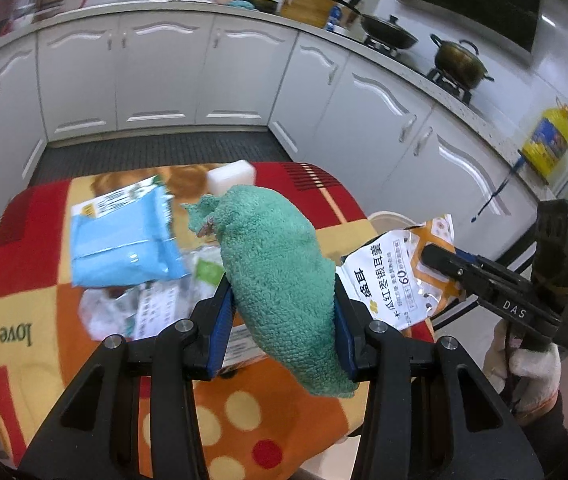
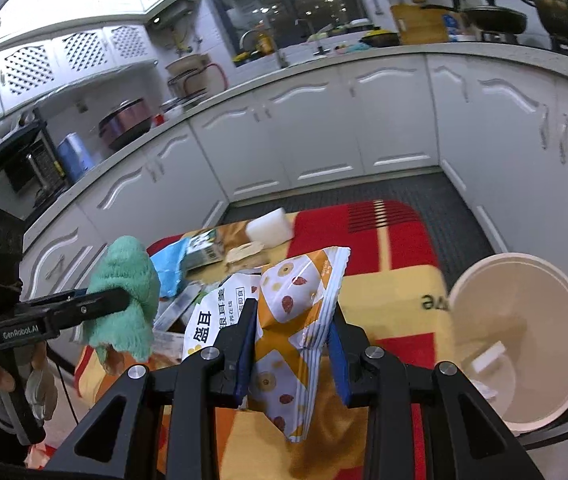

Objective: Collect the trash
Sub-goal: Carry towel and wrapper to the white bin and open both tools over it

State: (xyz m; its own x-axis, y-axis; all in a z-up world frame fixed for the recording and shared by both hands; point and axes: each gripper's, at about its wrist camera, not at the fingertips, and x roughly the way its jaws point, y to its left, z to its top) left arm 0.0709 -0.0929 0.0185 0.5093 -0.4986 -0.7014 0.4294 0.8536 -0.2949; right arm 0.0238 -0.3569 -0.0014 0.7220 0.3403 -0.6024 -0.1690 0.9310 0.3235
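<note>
My left gripper (image 1: 284,292) is shut on a green towel (image 1: 280,268) and holds it above the table; it also shows in the right wrist view (image 2: 124,300). My right gripper (image 2: 290,320) is shut on an orange and white snack wrapper (image 2: 296,320), also seen in the left wrist view (image 1: 400,276), held above the table's right side. A white bin (image 2: 520,344) stands to the right of the table with a white scrap inside. A blue packet (image 1: 124,240) and clear wrappers (image 1: 136,312) lie on the table.
The table has a red, orange and yellow patterned cloth (image 1: 24,320). A white sponge block (image 1: 232,176) sits at its far edge. White kitchen cabinets (image 1: 156,76) and a dark floor mat (image 1: 156,152) lie beyond. A yellow oil bottle (image 1: 548,140) stands on the counter at right.
</note>
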